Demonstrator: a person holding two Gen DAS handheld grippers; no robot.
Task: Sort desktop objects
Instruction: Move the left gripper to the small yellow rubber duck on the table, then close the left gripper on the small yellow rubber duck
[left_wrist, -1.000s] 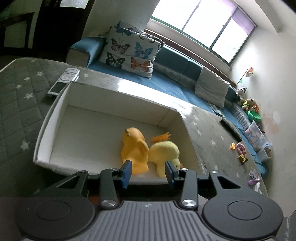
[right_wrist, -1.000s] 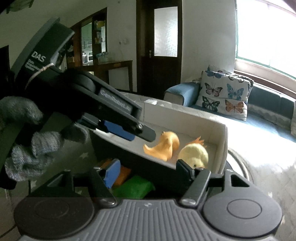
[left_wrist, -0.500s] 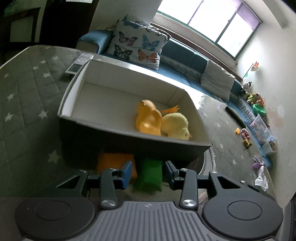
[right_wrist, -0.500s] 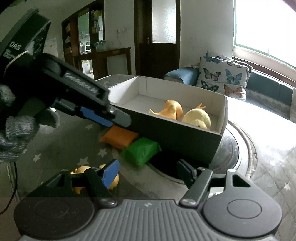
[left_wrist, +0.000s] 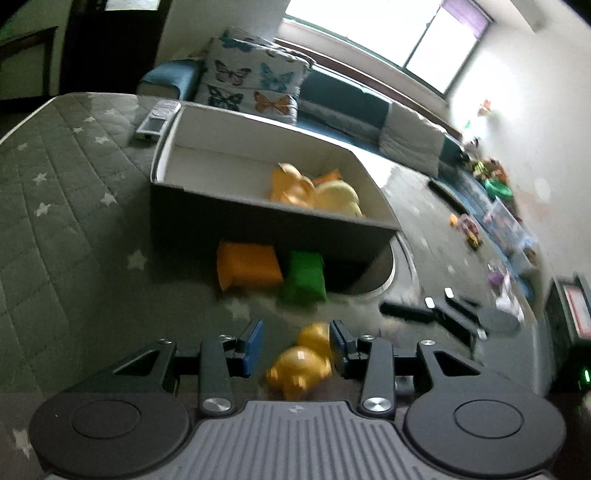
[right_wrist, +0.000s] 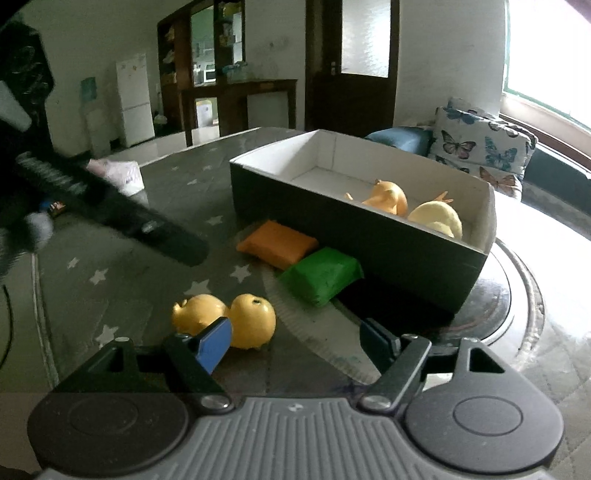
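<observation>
Table: quilted grey cover with white stars (right_wrist: 110, 302), carrying everything below; a round dark inset (right_wrist: 517, 306) lay under the box's near end.
Box: dark outside, white inside (right_wrist: 369, 236), at about 1 o'clock from the right tongs and at 12 o'clock in the left wrist view (left_wrist: 207, 206).
Box contents: an orange duck toy (right_wrist: 388, 197) and a pale yellow plush chick (right_wrist: 437, 218), touching each other at the box's right end.
Left tongs: (left_wrist: 295, 341) released, blue pads spread, straddling the yellow duck on the table without a clear grip; its dark arm crossed the right wrist view at 9 o'clock (right_wrist: 110, 210).
Right tongs: (right_wrist: 295, 341) released and wide apart, holding nothing, hovering above the table; seen at 3 o'clock in the left wrist view (left_wrist: 439, 314).
Orange beanbag: (right_wrist: 277, 243) flat on the table, against the box's near wall, at 12 o'clock from the right tongs.
Green beanbag: (right_wrist: 321, 277) just beside the orange one, touching or nearly so; blurred in the left wrist view (left_wrist: 304, 277).
Yellow duck: (right_wrist: 236, 319) lying on its side on the table at 11 o'clock from the right tongs, outside the box; between the left tongs' pads (left_wrist: 303, 362).
Remote: pale handset (left_wrist: 155, 122) on the table at the box's far corner, 11 o'clock.
</observation>
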